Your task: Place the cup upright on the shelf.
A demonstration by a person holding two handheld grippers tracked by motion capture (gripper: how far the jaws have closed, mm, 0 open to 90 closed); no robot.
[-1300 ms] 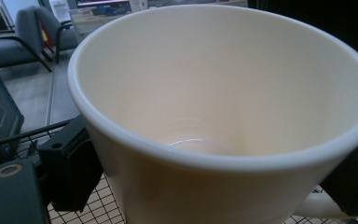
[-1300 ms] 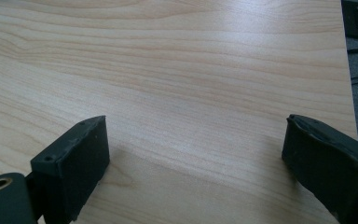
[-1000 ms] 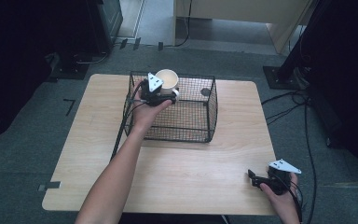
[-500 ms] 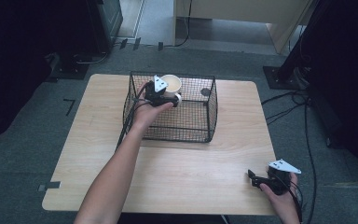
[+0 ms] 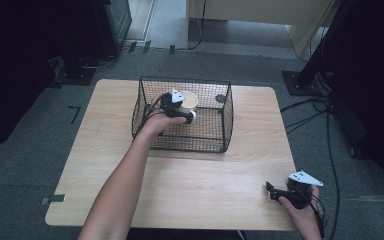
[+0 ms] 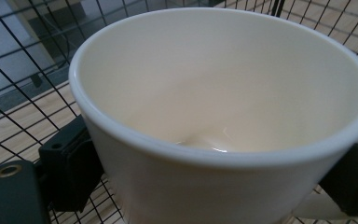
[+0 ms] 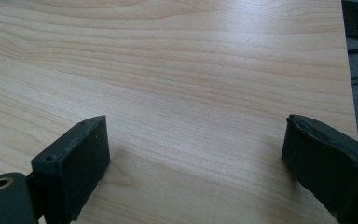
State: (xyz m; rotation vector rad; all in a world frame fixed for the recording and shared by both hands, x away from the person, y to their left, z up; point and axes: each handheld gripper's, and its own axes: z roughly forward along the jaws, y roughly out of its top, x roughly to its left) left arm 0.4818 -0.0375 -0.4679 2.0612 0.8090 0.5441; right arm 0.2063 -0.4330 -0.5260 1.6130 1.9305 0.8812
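A: Start at the left claw (image 5: 186,111). What is it doing?

B: It is pinching the cream mug (image 6: 223,116). In the left gripper view one black jaw presses the mug wall at eight o'clock and the other at four o'clock, so the mug sits clamped between them.

A: And where is the mug?

B: Inside the black wire basket (image 5: 215,142), towards its eleven o'clock corner, seen from above. The mug (image 5: 189,101) looks upright, mouth open to the ceiling, and nothing shows inside it.

A: What has changed in the last second?

B: The left hand and mug were riding at the basket's upper rim; now they sit lower, down among the wire walls. I cannot tell whether the base touches the basket floor yet.

A: What does that mean for the job?

B: I judge that the mug is being lowered into the basket and the placing is nearly done. What remains is to set it down and let go.

A: The other claw?

B: The right claw (image 5: 276,192) rests at about five o'clock on the wooden table (image 5: 200,185), unmoved, its jaws spread wide over bare wood in the right gripper view, holding nothing
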